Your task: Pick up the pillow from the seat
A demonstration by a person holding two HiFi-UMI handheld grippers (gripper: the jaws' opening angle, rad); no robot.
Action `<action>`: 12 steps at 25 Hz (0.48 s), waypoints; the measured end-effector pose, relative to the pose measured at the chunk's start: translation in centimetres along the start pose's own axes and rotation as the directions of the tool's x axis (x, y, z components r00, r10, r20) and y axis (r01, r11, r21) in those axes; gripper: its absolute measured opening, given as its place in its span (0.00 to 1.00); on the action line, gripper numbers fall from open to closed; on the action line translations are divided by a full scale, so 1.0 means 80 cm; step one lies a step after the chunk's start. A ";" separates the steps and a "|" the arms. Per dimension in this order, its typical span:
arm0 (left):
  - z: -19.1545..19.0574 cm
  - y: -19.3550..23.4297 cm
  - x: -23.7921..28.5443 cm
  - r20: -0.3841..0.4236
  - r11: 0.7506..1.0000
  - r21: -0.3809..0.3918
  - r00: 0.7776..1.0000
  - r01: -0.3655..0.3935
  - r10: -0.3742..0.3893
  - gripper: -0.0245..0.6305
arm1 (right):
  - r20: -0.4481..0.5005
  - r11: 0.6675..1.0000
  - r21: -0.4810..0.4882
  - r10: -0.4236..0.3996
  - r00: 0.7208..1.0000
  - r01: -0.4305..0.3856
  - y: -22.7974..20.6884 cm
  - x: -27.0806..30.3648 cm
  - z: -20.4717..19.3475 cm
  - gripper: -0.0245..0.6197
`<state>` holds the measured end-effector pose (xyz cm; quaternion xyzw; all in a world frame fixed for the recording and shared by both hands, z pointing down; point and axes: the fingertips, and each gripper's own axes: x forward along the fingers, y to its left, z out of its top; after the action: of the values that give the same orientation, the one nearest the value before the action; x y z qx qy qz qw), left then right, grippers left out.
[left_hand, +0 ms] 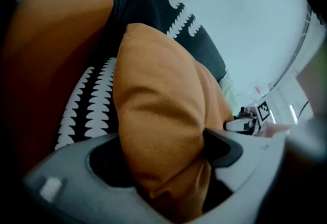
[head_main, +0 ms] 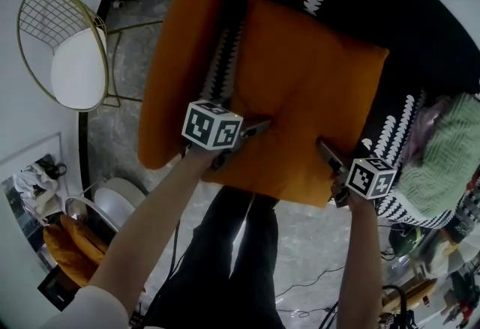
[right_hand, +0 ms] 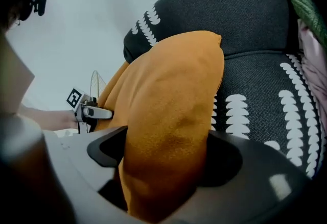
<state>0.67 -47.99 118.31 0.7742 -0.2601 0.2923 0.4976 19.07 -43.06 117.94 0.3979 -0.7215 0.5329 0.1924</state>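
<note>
Firmly, left tool (head_main: pixel 252 130) and right tool (head_main: pixel 328 153) on pillow (head_main: pixel 307 88)

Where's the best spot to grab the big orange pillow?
Its near edge, from the front, one gripper at each end: the pillow is wide and soft, with that edge facing you. The left gripper and right gripper pinch it there.

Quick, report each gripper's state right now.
Left gripper: closed on the orange pillow, at its near edge.
Right gripper: closed on the same pillow.
</note>
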 end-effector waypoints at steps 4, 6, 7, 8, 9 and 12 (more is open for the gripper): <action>0.001 -0.019 -0.006 0.011 0.998 0.054 1.000 -0.016 0.015 0.55 | 0.003 0.999 -0.046 -0.004 1.000 0.004 0.013 -0.008 0.001 0.59; 0.003 -0.028 -0.011 0.010 0.998 0.066 1.000 -0.016 0.016 0.51 | 0.009 0.998 -0.060 -0.003 1.000 0.004 0.019 -0.015 0.003 0.55; 0.004 -0.033 -0.014 0.010 0.997 0.070 1.000 -0.015 0.015 0.49 | 0.012 0.998 -0.065 -0.003 1.000 0.004 0.022 -0.019 0.004 0.54; 0.005 -0.038 -0.017 0.011 0.997 0.073 1.000 -0.014 0.013 0.48 | 0.015 0.998 -0.069 -0.003 1.000 0.004 0.024 -0.023 0.005 0.53; 0.006 -0.042 -0.020 0.013 0.997 0.076 1.000 -0.014 0.013 0.48 | 0.016 0.997 -0.073 -0.004 1.000 0.006 0.026 -0.026 0.006 0.53; 0.004 -0.054 -0.028 0.015 0.997 0.077 1.000 -0.013 0.012 0.48 | 0.015 0.997 -0.080 -0.006 1.000 0.007 0.034 -0.039 0.004 0.52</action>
<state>2.20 -46.43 113.95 0.7933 -0.2571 0.2993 0.4637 18.90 -41.92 114.00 0.3961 -0.7423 0.5002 0.2047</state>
